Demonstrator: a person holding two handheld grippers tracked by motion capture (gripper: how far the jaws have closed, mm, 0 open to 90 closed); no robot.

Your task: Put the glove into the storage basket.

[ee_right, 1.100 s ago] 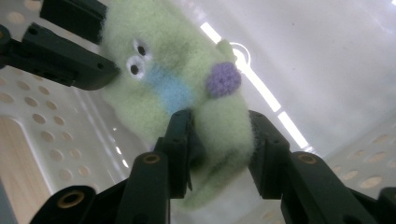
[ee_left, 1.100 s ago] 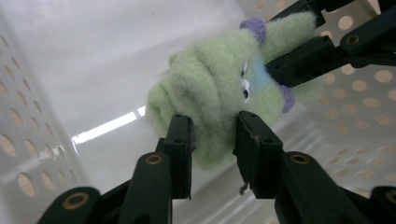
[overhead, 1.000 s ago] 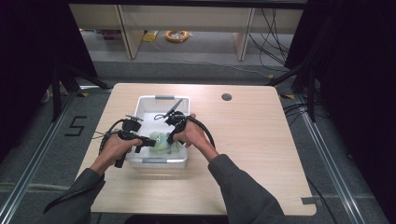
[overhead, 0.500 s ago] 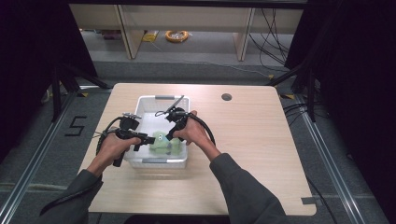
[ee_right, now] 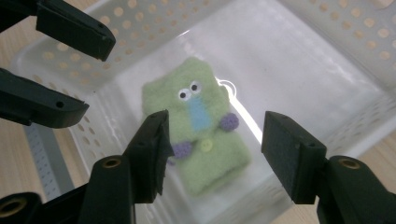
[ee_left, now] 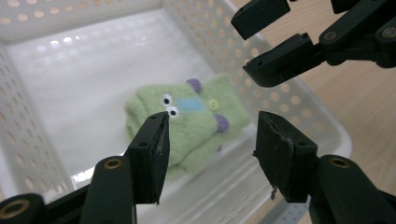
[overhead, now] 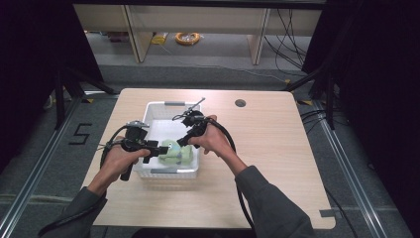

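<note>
Green fleece, the folded sock (ee_right: 198,140) lies on the floor of the white basket (overhead: 148,111). Both the left gripper (ee_left: 210,149) and right gripper (ee_right: 212,149) hang above it, jaws just opened wide, nothing between them. Risk: a loose fold could spring open or snag a passing jaw.

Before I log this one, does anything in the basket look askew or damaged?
Nothing stands out. The folded green sock lies flat on the floor of the white basket, intact. The left gripper and right gripper hang open above it, their jaws just opened, with nothing between them.
</note>
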